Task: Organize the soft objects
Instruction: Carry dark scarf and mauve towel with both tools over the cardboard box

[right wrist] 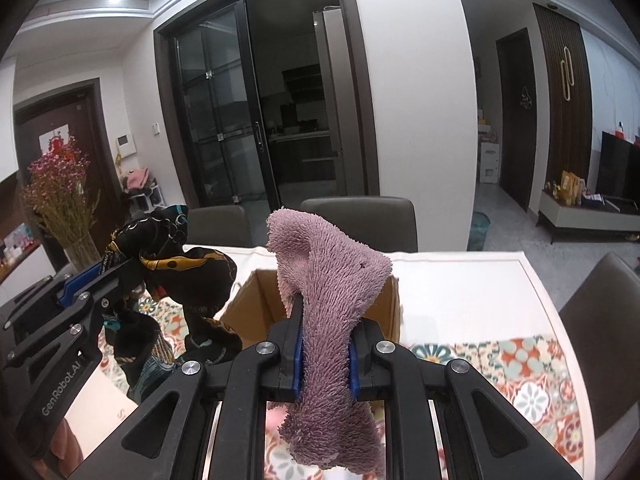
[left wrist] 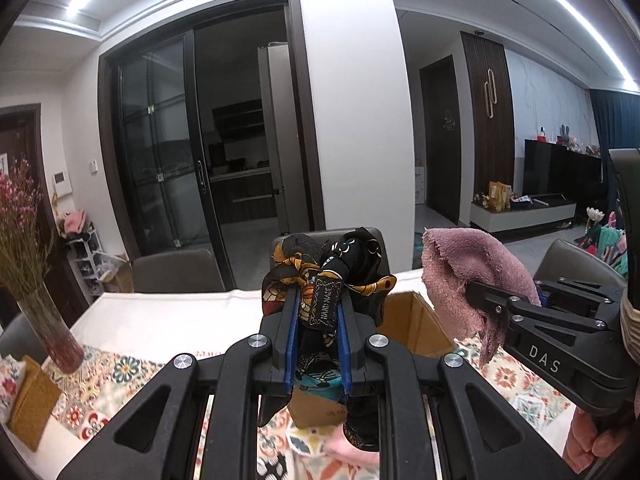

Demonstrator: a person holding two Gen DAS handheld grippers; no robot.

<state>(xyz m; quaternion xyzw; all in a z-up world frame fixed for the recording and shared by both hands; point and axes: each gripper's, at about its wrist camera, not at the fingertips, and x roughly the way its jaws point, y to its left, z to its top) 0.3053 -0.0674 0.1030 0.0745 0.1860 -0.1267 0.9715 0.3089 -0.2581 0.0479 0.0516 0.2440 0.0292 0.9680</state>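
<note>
Left wrist view: left gripper clamps a black-and-gold scarf, jaws narrow; right gripper pinches a pink towel, jaws narrow too; both cloths hang lifted above an open box on the table.

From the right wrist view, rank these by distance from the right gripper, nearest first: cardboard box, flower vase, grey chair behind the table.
1. Cardboard box: just ahead of the right gripper, behind its pink towel.
2. Grey chair: straight ahead, past the table's far edge.
3. Flower vase: far left, at the table's far corner; close to the chair's distance, so this order is uncertain.
</note>
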